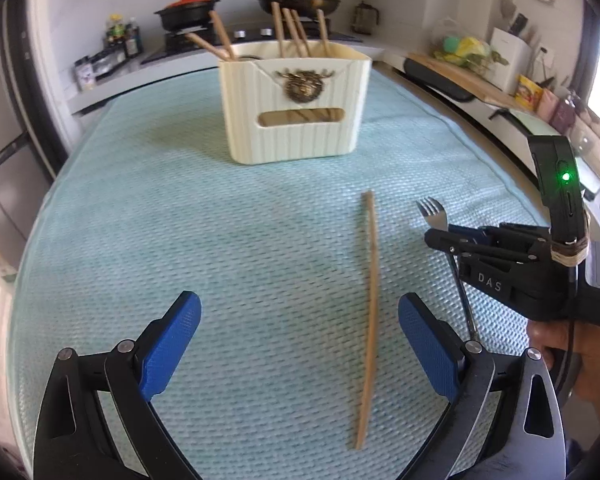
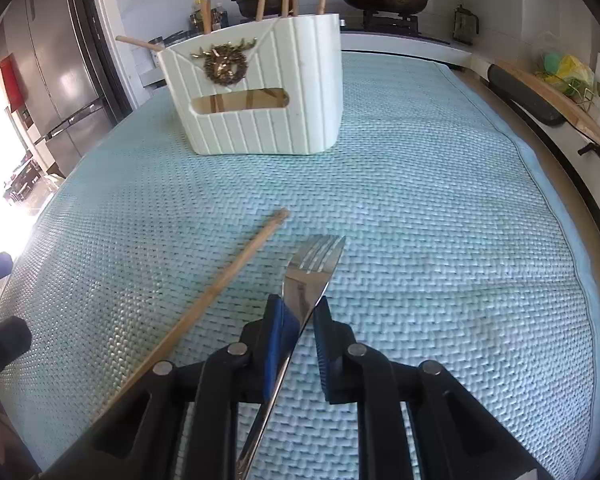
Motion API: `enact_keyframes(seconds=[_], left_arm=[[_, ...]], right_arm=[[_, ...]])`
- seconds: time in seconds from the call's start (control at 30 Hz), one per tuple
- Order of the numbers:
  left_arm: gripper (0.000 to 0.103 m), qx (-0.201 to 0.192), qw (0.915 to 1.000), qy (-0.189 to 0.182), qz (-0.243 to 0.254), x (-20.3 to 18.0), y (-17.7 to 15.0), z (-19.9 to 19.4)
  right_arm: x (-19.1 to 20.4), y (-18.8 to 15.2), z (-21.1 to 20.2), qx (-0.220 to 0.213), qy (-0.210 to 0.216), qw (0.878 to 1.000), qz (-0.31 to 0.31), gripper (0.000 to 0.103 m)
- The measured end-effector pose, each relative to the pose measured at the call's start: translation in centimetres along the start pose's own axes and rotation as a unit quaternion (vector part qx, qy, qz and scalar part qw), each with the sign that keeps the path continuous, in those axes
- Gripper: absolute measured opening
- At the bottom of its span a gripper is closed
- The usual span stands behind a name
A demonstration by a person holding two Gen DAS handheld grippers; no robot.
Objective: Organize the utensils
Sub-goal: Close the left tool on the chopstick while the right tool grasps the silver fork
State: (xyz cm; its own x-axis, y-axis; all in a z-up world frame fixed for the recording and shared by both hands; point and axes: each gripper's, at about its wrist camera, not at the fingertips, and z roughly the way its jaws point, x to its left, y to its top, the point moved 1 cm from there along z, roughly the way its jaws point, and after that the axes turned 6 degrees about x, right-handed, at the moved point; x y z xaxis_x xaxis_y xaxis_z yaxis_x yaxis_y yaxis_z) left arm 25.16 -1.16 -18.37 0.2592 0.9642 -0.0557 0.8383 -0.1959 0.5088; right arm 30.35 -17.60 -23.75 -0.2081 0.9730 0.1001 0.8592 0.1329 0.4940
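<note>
Right wrist view shows the right gripper (image 2: 300,312) pinched on the fork (image 2: 314,270) near the mat's (image 2: 460,240) near edge: lift level, while the left gripper (image 1: 300,344) gapes empty.

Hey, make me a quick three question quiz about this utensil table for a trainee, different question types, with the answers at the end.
1. True or false: the right gripper has its fingers closed on the fork.
2. What lies loose on the mat ahead of the left gripper?
A. a spoon
B. a chopstick
C. a knife
3. Fill in: more chopsticks stand in the cream ____.

Key
1. True
2. B, the chopstick
3. holder
</note>
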Motion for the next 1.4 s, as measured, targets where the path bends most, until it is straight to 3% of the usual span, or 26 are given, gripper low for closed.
enact_keyframes(seconds=[0.13,0.23,0.4,0.47,0.53,0.6,0.87,0.93,1.0,1.07,1.17,1.4], left_arm=[[0.097,0.032,0.9982,-0.005,0.051,-2.9,2.4,3.4],[0.086,0.063,0.9957,-0.011,0.068,-4.3,4.1,6.1],[0.068,0.097,0.9921,-0.001,0.08,-5.6,5.4,9.1],[0.056,0.1,0.9921,-0.008,0.076,-5.7,5.8,9.2],[0.02,0.103,0.9918,-0.014,0.075,-5.9,6.0,9.2],[0.007,0.103,0.9917,-0.015,0.075,-6.1,6.1,9.2],[0.004,0.084,0.9956,-0.039,0.014,-2.7,5.6,8.1],[0.004,0.077,0.9963,-0.039,-0.001,-1.4,5.4,7.5],[0.004,0.07,0.9967,-0.037,-0.013,-0.2,5.1,6.8],[0.004,0.065,0.9969,-0.035,-0.028,1.1,4.7,6.3],[0.004,0.058,0.9963,-0.035,-0.053,2.6,4.3,5.9],[0.005,0.06,0.9936,-0.028,-0.091,5.6,3.0,5.8]], right_arm=[[-2.1,-1.0,-1.0,-0.002,-0.015,1.0,0.0,0.009],[-3.4,-1.5,-1.5,-0.001,-0.02,1.0,0.003,0.009],[-5.3,-2.2,-2.3,-0.011,0.02,0.999,0.028,0.007],[-5.9,-2.4,-2.7,-0.017,0.038,0.999,0.035,0.007],[-6.3,-2.3,-2.8,-0.016,0.053,0.998,0.037,0.007],[-6.5,-2.2,-2.7,-0.01,0.053,0.998,0.031,0.007],[-7.8,-2.2,-2.1,0.018,0.052,0.998,0.008,0.011],[-8.2,-2.4,-2.4,0.018,0.045,0.999,0.015,0.019],[-8.5,-2.6,-2.7,0.015,0.035,0.999,0.023,0.043],[-8.4,-2.6,-2.5,0.019,0.032,0.999,0.028,0.048],[-7.7,-2.2,-2.2,0.026,0.024,0.999,0.022,0.049],[-6.2,-0.9,-1.3,0.022,0.066,0.997,0.04,0.049]])
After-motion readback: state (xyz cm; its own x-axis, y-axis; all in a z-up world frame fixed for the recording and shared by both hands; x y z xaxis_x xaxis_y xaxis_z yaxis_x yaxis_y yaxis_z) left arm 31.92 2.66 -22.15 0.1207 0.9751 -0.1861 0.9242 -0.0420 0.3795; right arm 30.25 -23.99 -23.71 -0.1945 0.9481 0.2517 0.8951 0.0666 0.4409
